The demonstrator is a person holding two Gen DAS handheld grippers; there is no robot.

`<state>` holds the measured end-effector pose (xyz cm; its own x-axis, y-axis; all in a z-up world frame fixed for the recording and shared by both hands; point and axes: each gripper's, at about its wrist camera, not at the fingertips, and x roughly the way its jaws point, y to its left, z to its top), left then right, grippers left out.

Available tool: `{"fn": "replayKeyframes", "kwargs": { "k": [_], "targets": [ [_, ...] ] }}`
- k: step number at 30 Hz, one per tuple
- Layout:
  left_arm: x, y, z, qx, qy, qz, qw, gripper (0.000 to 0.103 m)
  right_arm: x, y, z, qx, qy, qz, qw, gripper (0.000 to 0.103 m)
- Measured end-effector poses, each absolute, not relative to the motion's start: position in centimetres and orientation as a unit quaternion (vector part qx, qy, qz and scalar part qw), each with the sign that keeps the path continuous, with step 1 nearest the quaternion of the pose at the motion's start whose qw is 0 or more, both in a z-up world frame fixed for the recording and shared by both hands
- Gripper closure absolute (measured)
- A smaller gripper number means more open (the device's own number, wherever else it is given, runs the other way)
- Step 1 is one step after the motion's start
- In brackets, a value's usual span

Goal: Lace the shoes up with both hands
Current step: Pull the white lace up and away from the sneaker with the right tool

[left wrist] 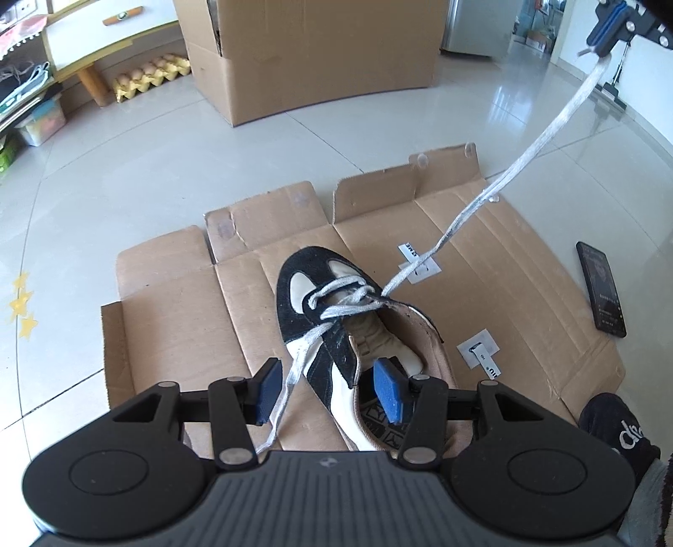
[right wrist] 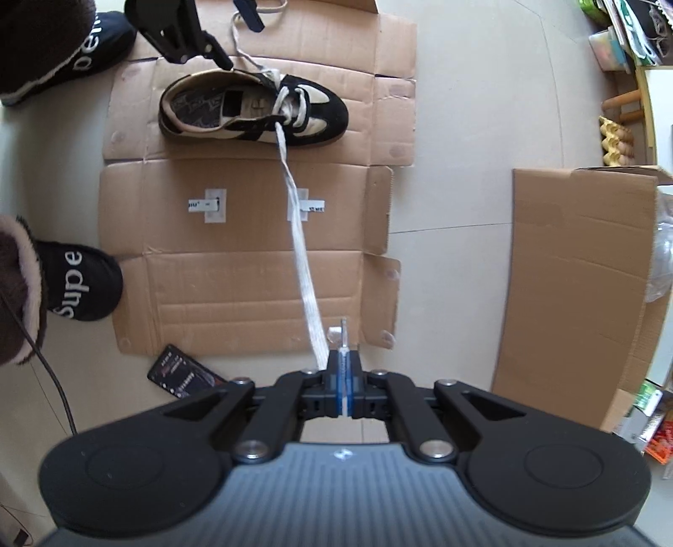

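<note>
A black and cream shoe [left wrist: 303,261] [right wrist: 324,113] lies on a flattened cardboard sheet [left wrist: 168,303] [right wrist: 210,273], with white laces crossed through its front eyelets. My right gripper [right wrist: 343,378] [left wrist: 605,38] is shut on one lace end [right wrist: 303,261] [left wrist: 525,155], held high, so the lace runs taut from the shoe's eyelet up to it. My left gripper [left wrist: 330,391] [right wrist: 233,33] stands open over the shoe's heel end. One pad [left wrist: 391,391] is inside the shoe opening and the other is outside. The loose other lace end [left wrist: 290,378] hangs between them, unpinched.
A phone [left wrist: 601,290] [right wrist: 181,374] lies at the cardboard's edge. The person's black slippers [right wrist: 84,286] [left wrist: 618,429] stand beside the sheet. A large cardboard box [left wrist: 315,54] [right wrist: 580,261] stands on the tiled floor, with an egg tray [left wrist: 151,78] and shelves behind.
</note>
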<state>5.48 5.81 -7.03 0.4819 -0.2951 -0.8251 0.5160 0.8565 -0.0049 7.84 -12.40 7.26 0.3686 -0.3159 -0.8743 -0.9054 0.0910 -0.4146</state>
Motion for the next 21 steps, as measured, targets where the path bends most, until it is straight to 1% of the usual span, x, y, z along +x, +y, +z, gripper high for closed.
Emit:
{"fn": "replayKeyframes", "kwargs": {
  "k": [8,16,21],
  "targets": [
    [5.2,6.2,-6.6,0.117,0.446,-0.238,0.855,0.054,7.1,-11.7,7.7,-0.622,0.489,0.271,0.548,0.102],
    [5.3,6.2,-7.8,0.109,0.454,-0.243,0.850,0.054,7.8,-10.0,4.8,-0.603,0.479,0.304,0.561,0.102],
    [5.7,5.8,-8.6,0.106,0.457,-0.249,0.847,0.054,8.3,-8.0,1.8,-0.574,0.469,0.347,0.575,0.102]
  ]
}}
